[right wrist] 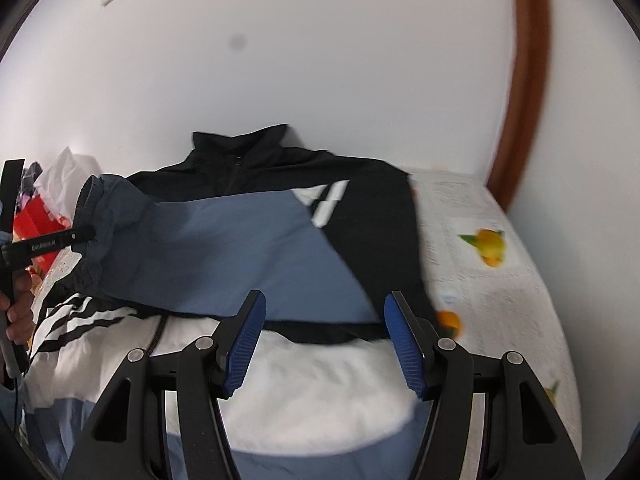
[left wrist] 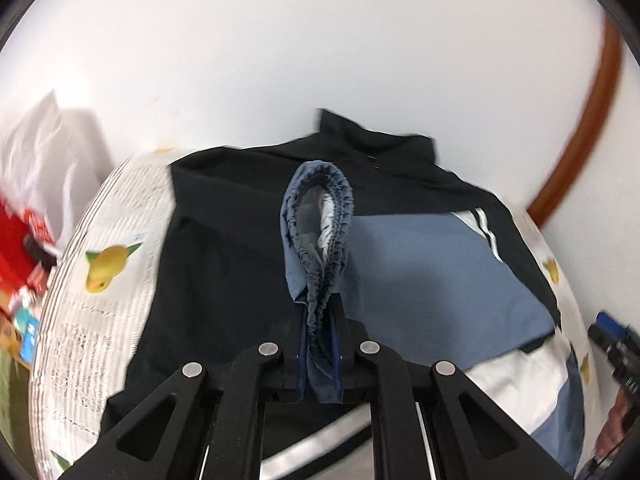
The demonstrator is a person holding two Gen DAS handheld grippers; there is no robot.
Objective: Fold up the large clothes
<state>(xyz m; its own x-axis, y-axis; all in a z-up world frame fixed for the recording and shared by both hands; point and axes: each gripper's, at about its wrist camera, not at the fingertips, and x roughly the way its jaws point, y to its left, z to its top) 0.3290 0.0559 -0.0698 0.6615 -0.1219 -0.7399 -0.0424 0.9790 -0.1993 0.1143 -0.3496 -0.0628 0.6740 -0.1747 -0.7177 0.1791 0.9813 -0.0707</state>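
A black, blue and white track jacket [right wrist: 280, 240] lies face up on the table, collar toward the wall. It also shows in the left wrist view [left wrist: 420, 272]. My left gripper [left wrist: 320, 344] is shut on the blue elastic sleeve cuff [left wrist: 320, 216] and holds it above the jacket's chest. In the right wrist view that cuff [right wrist: 92, 224] sits in the left gripper [right wrist: 76, 236] at the left, the blue sleeve stretched across the jacket. My right gripper [right wrist: 324, 340] is open and empty above the white lower panel.
The table is covered with a newspaper-print cloth with lemons [left wrist: 100, 280], also in the right wrist view [right wrist: 488, 248]. A red box and white plastic bag [left wrist: 32, 208] sit at the table's left. A white wall and a brown door frame [right wrist: 524, 80] stand behind.
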